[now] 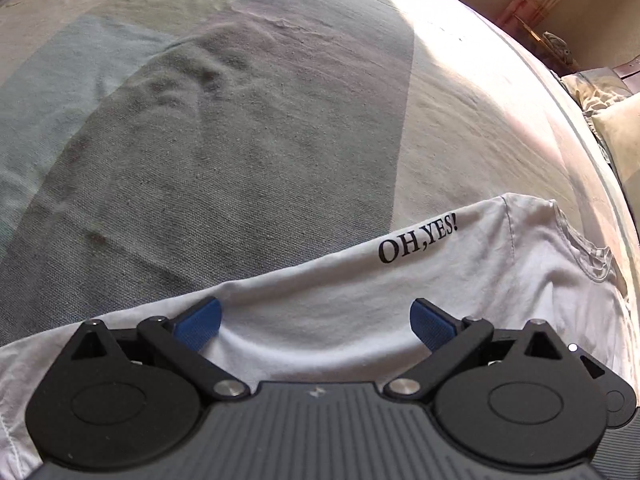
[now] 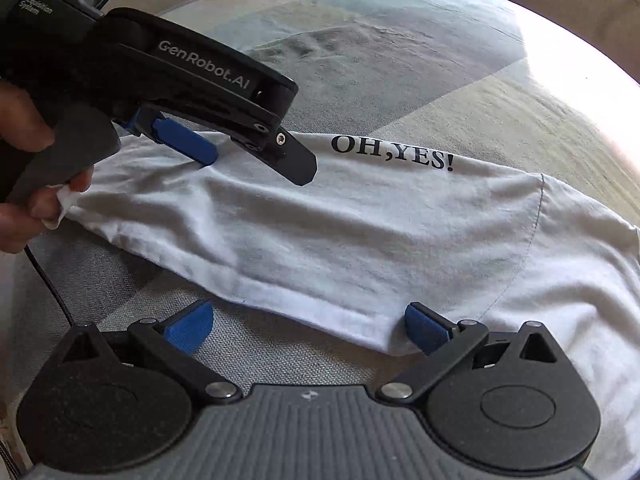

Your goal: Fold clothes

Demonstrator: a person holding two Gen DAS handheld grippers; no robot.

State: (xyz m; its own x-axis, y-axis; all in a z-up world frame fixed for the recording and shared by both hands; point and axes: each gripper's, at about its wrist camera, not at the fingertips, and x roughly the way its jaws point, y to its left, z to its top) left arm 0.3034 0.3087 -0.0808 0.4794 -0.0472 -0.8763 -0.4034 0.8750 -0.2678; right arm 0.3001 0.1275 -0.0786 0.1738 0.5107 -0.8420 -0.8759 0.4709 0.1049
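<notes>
White T-shirt (image 2: 320, 232), "OH,YES!" print, apparently folded

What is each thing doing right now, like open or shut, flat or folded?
White T-shirt: folded over lengthwise, lying on the bed, its "OH,YES!" print showing.
Left gripper: open, hanging over the shirt, gripping nothing.
Right gripper: open, at the shirt's near edge, gripping nothing.
Bed sheet: spread out, slightly wrinkled, partly sunlit.
</notes>
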